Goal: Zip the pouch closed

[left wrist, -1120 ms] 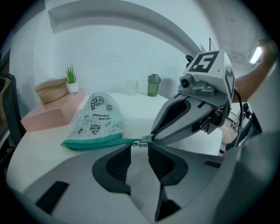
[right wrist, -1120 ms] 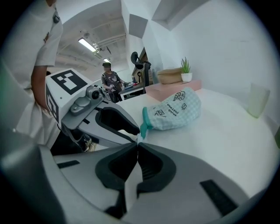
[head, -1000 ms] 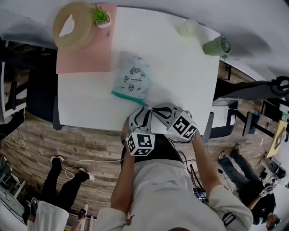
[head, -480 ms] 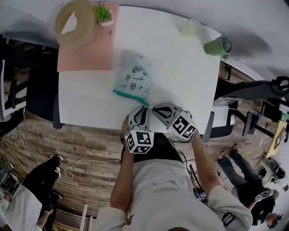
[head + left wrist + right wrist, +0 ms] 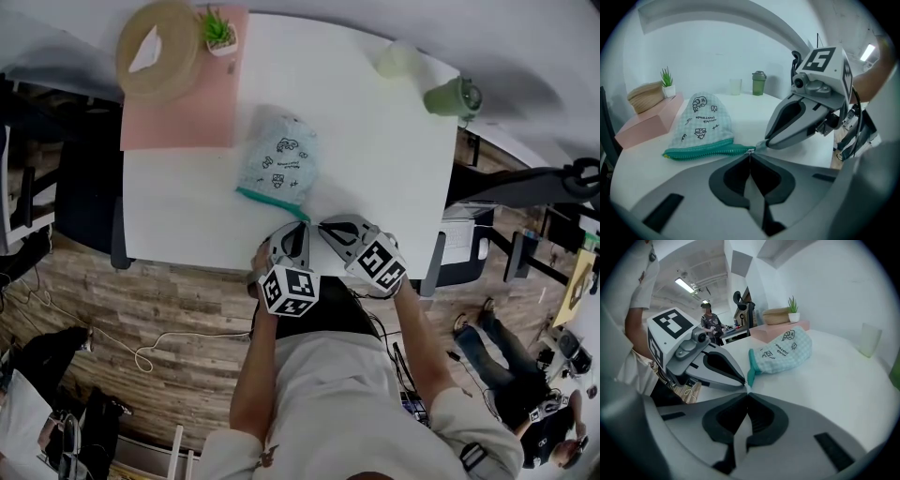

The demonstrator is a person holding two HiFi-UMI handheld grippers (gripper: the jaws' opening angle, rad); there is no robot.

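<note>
A pale blue checked pouch (image 5: 277,157) lies on the white table (image 5: 375,159), its teal zipper (image 5: 701,150) along the near side. Both grippers meet at the zipper's right end by the table's front edge. My left gripper (image 5: 750,153) has just been closing its jaws, and they now stand shut with the small silver zipper pull (image 5: 750,149) at their tips. My right gripper (image 5: 746,393) is shut, its tips on the teal end of the pouch (image 5: 750,375) beside the left one (image 5: 719,369). In the head view the left gripper (image 5: 304,225) and the right gripper (image 5: 320,225) touch tip to tip.
A pink block (image 5: 178,108) at the back left carries a tan woven basket (image 5: 155,52) and a small potted plant (image 5: 218,33). A translucent cup (image 5: 396,58) and a green cup (image 5: 452,97) stand at the back right. Chairs and people are around the table.
Both grippers stay at the zipper's end. The pouch has not moved. A person on the floor at the lower left has walked further left.
</note>
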